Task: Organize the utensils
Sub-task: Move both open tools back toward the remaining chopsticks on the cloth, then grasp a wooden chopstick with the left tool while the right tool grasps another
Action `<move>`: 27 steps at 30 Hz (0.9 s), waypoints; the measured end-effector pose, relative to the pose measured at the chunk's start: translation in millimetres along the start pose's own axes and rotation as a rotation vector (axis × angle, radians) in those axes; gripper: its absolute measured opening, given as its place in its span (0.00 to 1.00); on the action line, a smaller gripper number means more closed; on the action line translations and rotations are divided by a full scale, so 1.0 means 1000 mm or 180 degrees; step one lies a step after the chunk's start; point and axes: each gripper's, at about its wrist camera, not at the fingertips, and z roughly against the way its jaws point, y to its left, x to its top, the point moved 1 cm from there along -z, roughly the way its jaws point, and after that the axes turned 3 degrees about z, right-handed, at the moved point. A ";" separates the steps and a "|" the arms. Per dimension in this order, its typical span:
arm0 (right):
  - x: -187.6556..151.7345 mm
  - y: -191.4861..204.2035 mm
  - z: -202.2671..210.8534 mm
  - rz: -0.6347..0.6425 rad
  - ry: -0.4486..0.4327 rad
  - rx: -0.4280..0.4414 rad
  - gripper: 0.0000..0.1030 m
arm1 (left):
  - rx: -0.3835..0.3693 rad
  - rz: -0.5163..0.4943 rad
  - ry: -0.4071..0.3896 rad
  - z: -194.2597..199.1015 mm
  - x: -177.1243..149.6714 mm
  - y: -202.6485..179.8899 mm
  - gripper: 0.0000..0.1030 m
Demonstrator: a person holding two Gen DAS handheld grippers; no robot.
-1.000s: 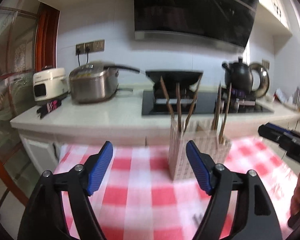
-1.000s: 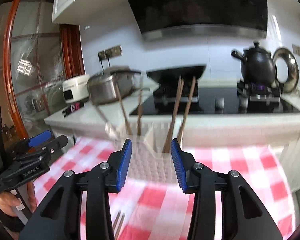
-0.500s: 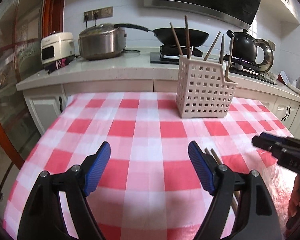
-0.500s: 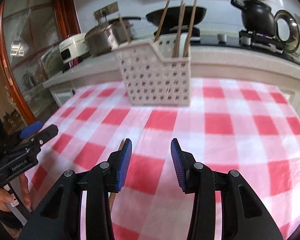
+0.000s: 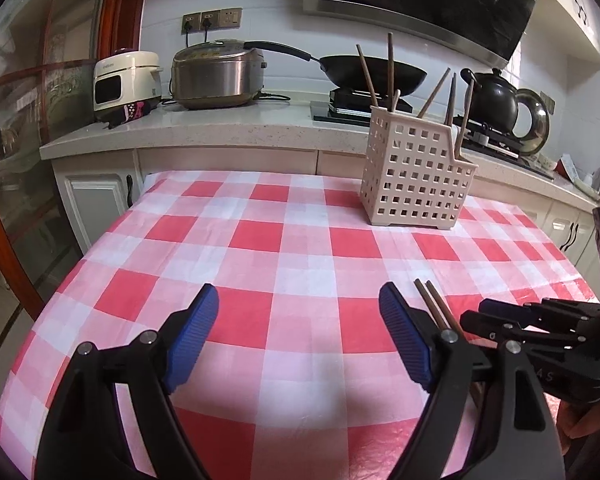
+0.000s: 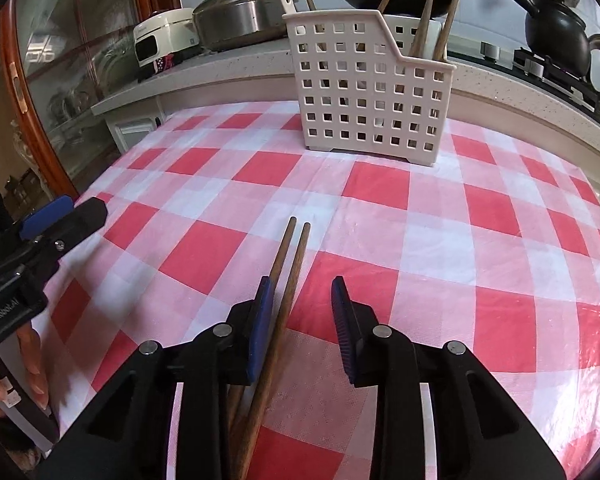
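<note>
Two brown wooden chopsticks point(image 6: 296, 252) lie side by side on the red-and-white checked tablecloth point(image 6: 440, 248). My right gripper point(image 6: 300, 300) hangs low over their near half, its jaws closing. One stick runs between the jaws close to the left pad; the other passes under the left finger. The right pad stands apart from them. My left gripper point(image 5: 298, 316) is wide and still opening, with only cloth between its fingers. In its view the chopsticks point(image 5: 430, 300) show just right of it. A white perforated utensil basket point(image 6: 364, 92) holding several more chopsticks stands at the table's far side.
Behind the table runs a kitchen counter point(image 5: 220, 132) with a white cooker point(image 5: 124, 76), a steel rice cooker point(image 5: 220, 72), a black wok point(image 5: 376, 72) and a dark kettle point(image 5: 492, 96). A glass-fronted wooden cabinet point(image 5: 28, 120) stands left. A person's hand point(image 6: 32, 344) holds the left gripper point(image 6: 60, 216).
Both grippers have dropped and tipped down towards the table. The right gripper has come over the two chopsticks and its jaws have narrowed; the left gripper has stayed wide.
</note>
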 end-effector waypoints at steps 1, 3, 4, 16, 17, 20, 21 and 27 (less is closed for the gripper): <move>0.000 -0.001 -0.001 -0.0003 0.0021 0.0004 0.28 | -0.0003 0.0004 0.0003 0.000 0.000 0.000 0.77; 0.000 -0.001 -0.004 -0.0004 0.0071 0.0008 0.28 | -0.0010 0.0009 0.0009 0.000 -0.001 0.001 0.77; 0.000 0.000 -0.005 0.0004 0.0098 -0.0002 0.28 | -0.0011 0.0009 0.0006 0.000 -0.001 0.001 0.77; 0.004 0.006 -0.017 0.0086 0.0224 -0.0208 0.16 | -0.0026 0.0047 0.0012 0.001 -0.002 0.003 0.78; 0.004 0.006 -0.018 0.0090 0.0227 -0.0209 0.16 | -0.0025 0.0038 0.0011 0.001 -0.002 0.002 0.78; 0.006 0.007 -0.020 0.0110 0.0229 -0.0215 0.16 | -0.0025 0.0021 0.0018 0.000 -0.003 0.001 0.78; 0.007 0.008 -0.020 0.0114 0.0228 -0.0220 0.16 | -0.0024 0.0019 0.0021 0.000 -0.003 0.001 0.78; 0.001 0.000 -0.015 0.0062 0.0217 -0.0139 0.08 | -0.0046 0.0017 0.0079 -0.001 -0.004 -0.002 0.78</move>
